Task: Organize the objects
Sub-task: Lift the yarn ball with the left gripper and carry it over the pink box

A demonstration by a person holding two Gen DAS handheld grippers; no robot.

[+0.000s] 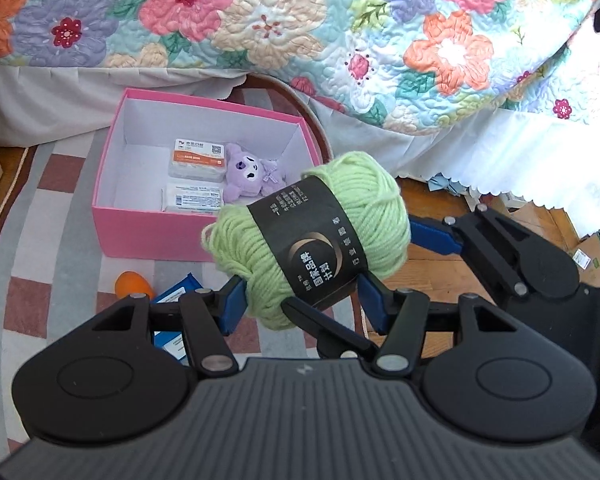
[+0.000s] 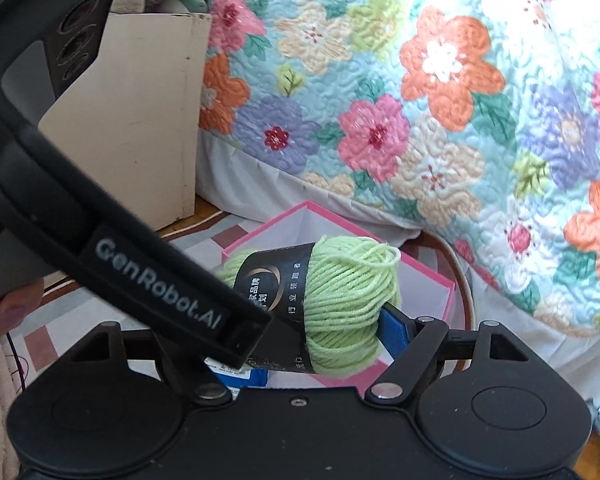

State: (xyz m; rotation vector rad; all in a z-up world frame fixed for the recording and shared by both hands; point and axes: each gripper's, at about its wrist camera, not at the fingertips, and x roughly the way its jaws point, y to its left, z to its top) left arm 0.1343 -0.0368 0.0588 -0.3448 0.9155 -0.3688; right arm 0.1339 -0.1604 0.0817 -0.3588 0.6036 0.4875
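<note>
A light green yarn ball with a black paper band hangs in the air over the near right corner of an open pink box. My left gripper has its blue pads on the ball's two sides. My right gripper also holds the same yarn ball; its right pad presses the ball's end, its left finger is hidden behind the left gripper's body. The box holds a purple plush toy and two small white packets.
An orange ball and a blue packet lie on the checked rug before the box. The floral quilt of a bed hangs behind. A cream cabinet stands left. Cardboard scraps lie on the wood floor at right.
</note>
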